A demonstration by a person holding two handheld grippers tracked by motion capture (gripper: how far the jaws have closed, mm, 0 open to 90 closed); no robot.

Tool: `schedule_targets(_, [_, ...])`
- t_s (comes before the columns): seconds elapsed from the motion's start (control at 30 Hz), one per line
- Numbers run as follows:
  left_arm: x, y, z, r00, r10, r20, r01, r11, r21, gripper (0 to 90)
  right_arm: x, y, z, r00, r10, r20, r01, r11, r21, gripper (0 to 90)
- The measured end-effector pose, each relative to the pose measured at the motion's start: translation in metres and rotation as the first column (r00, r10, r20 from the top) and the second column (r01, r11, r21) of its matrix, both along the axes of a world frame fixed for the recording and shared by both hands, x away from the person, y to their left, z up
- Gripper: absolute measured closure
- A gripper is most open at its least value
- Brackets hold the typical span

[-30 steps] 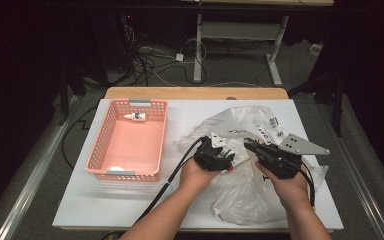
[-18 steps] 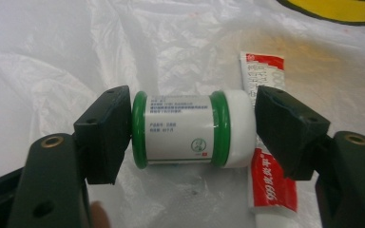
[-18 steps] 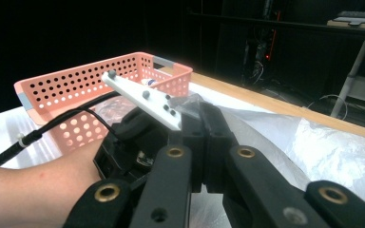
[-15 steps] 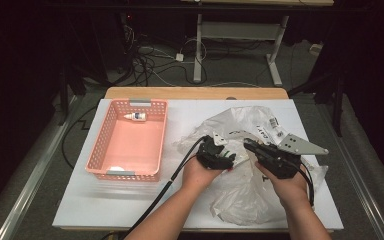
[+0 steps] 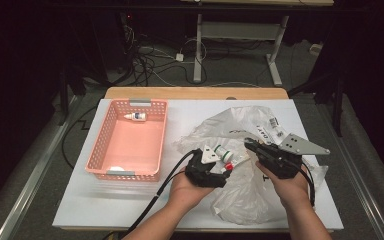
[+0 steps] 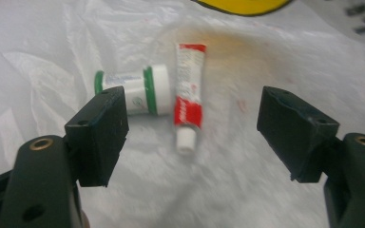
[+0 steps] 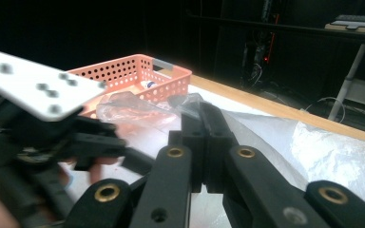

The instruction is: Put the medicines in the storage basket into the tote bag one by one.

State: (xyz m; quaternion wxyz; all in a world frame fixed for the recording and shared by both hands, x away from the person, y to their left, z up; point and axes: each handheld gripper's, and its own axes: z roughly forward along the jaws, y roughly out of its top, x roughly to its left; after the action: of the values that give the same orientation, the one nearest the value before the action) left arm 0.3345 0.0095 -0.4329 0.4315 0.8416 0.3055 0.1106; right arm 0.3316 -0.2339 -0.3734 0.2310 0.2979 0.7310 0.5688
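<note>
Reaching in from the table's near edge, the left gripper [image 6: 190, 137] hovers with its jaws spread wide over a red-and-white tube [image 6: 188, 92] and a white bottle with green bands [image 6: 133, 91]. Both lie side by side, touching or nearly so, inside a clear plastic bag [image 5: 240, 195] spread over the right half of the table [image 5: 105, 205]. Neither jaw touches them; the tube lies between the jaws, the bottle partly behind one jaw. To the right, the right gripper [image 5: 248, 144] has its jaws pressed together on a fold of the bag, holding the film up. Farther back, toward the left side of the table, stands an orange basket [image 5: 100, 150], and a small white bottle [image 5: 135, 117] lies against its far wall.
</note>
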Motion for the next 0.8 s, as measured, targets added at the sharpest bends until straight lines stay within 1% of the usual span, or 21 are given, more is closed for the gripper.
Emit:
schedule_targets(0.07, [-0.009, 0.008, 0.002, 1.0, -0.006, -0.001, 0.006, 1.0, -0.006, 23.7, 0.0, 0.0, 0.0, 1.0, 0.0, 0.0, 0.0, 1.0, 0.0, 90.0])
schedule_targets(0.13, [-0.017, 0.017, 0.003, 0.9999, -0.007, -0.012, 0.007, 0.9995, -0.031, 23.7, 0.0, 0.0, 0.0, 1.0, -0.002, -0.002, 0.002, 1.0, 0.0, 90.0])
schedule_targets(0.2, [-0.025, 0.026, 0.004, 1.0, -0.007, -0.006, 0.007, 0.9997, -0.025, 24.0, -0.001, 0.0, 0.001, 1.0, -0.001, 0.0, 0.001, 1.0, -0.001, 90.0])
schedule_targets(0.37, [-0.037, 0.057, 0.007, 0.9996, 0.028, -0.001, -0.028, 0.9986, -0.044, 24.2, -0.001, 0.0, 0.001, 1.0, -0.003, 0.0, 0.003, 1.0, 0.002, 90.0])
schedule_targets(0.5, [-0.043, 0.078, 0.006, 0.9986, 0.053, 0.005, -0.053, 0.9974, -0.049, 24.3, -0.001, 0.0, 0.001, 1.0, 0.0, 0.001, 0.0, 1.0, -0.004, 90.0])
schedule_targets(0.57, [-0.046, 0.09, 0.007, 0.998, 0.063, 0.005, -0.063, 0.9958, -0.066, 26.8, -0.001, 0.0, 0.001, 1.0, -0.001, -0.001, 0.001, 1.0, -0.003, 90.0])
schedule_targets(0.63, [-0.048, 0.102, 0.01, 0.9965, 0.082, 0.016, -0.08, 0.9937, -0.079, 29.7, -0.001, 0.0, 0.001, 1.0, -0.002, 0.003, 0.002, 1.0, -0.003, 90.0])
schedule_targets(0.7, [-0.047, 0.113, 0.014, 0.9945, 0.103, 0.019, -0.101, 0.9916, -0.08, 33.2, -0.001, -0.001, 0.001, 1.0, -0.004, 0.001, 0.004, 1.0, -0.001, 90.0])
schedule_targets(0.77, [-0.044, 0.125, 0.017, 0.9911, 0.132, 0.017, -0.13, 0.9878, -0.086, 37.4, -0.001, -0.001, 0.001, 1.0, -0.005, -0.001, 0.005, 1.0, 0.001, 90.0])
schedule_targets(0.8, [-0.043, 0.13, 0.018, 0.9886, 0.149, 0.022, -0.147, 0.9856, -0.084, 38.0, -0.001, -0.001, 0.001, 1.0, -0.005, -0.003, 0.005, 1.0, 0.004, 90.0])
